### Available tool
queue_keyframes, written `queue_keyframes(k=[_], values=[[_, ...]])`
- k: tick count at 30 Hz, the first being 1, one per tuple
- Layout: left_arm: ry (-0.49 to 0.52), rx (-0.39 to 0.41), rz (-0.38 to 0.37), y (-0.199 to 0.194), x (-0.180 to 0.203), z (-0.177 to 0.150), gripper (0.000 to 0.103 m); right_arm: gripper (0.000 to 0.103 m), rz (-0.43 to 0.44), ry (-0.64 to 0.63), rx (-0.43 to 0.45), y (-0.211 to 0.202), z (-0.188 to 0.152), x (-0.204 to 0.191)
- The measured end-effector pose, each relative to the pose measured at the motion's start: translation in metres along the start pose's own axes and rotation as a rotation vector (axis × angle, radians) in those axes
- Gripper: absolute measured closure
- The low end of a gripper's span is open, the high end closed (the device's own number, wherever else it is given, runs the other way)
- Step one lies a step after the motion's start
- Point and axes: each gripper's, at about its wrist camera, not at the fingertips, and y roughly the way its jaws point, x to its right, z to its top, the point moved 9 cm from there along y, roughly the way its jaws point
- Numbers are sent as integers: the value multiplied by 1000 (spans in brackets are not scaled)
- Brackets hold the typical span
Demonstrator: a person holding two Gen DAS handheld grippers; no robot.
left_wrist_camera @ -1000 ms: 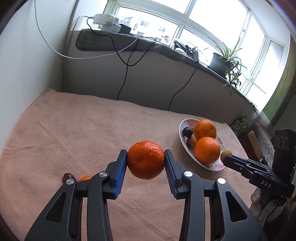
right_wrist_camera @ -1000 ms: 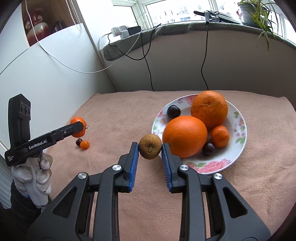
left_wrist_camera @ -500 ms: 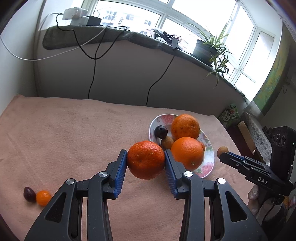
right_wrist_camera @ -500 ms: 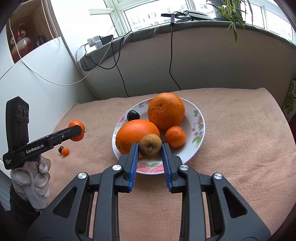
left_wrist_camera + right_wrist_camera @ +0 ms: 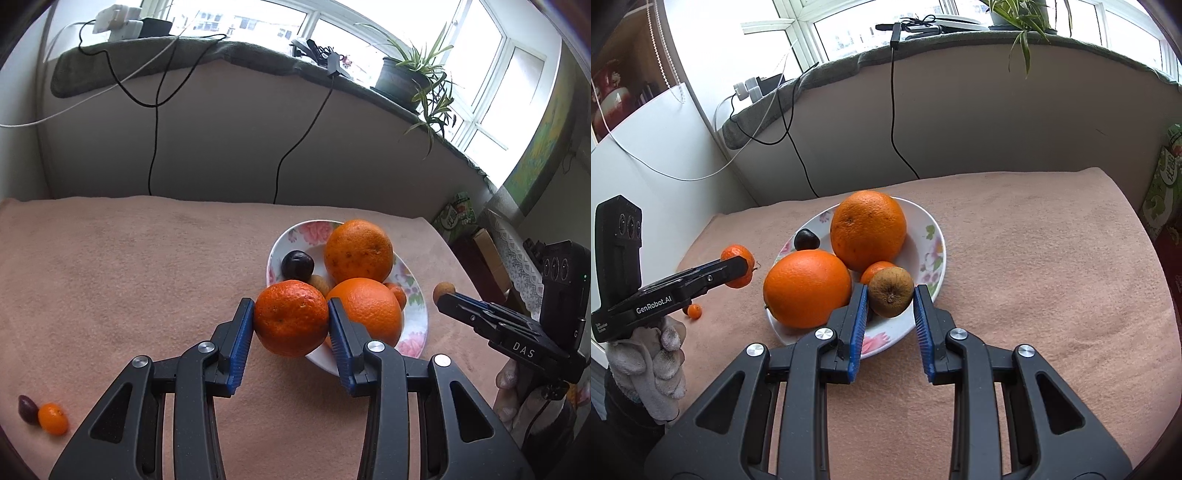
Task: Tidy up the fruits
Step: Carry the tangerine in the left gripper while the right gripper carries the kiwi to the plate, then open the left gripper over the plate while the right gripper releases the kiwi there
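Depositing step: left gripper (image 5: 291, 319) jaws clamped on mandarin (image 5: 291, 317), right gripper (image 5: 891, 295) jaws on kiwi (image 5: 890, 291); next, lower into plate (image 5: 934, 243), release

Everything was counted from the plate (image 5: 936, 243), the one dish on the cloth.

- Two big oranges (image 5: 868, 229) lay on the plate.
- One small orange (image 5: 877, 268) sat on the plate between them.
- One dark plum (image 5: 806, 239) lay at the plate's far left.
- One mandarin (image 5: 291, 317) was held at the plate's near edge.
- One brown fruit (image 5: 890, 291) was held over the plate's near side.
- One tiny orange (image 5: 53, 418) and one dark fruit (image 5: 27, 409) touched each other, well apart from the plate.
- Two grippers (image 5: 291, 343) were in view.
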Motion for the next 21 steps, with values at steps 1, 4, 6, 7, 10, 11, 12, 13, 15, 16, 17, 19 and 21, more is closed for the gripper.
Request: queue_keyframes(k=[1,4,6,7,10,11,12,13,15,16,17,19,21], values=[[0,-1,0,1,0,1,64,77,1,1,-2,1,1,2],[0,-6,4,5,0,4,64,77,-3,3,-5,5,3,6],[3,-10,5,8,0,5,64,77,-2,4,-8,8,5,8],[5,-12,6,10,0,5,64,77,-5,3,-8,9,6,9],[7,-22,8,16,0,5,64,77,-3,9,-11,13,8,13],[7,-24,9,17,0,6,64,77,-5,9,-12,14,8,14],[7,-26,8,19,1,6,64,77,-5,10,-14,15,8,15],[7,-27,7,19,1,6,64,76,-4,12,-15,16,9,16],[12,-29,5,20,2,6,64,77,-2,12,-17,17,9,17],[14,-30,5,21,2,7,64,76,-3,11,-18,18,10,16],[14,-29,4,21,2,7,64,76,-3,10,-18,19,10,16],[12,-31,3,22,2,8,64,77,-1,13,-18,19,10,16],[13,-32,3,23,2,8,64,76,1,13,-19,19,10,16]])
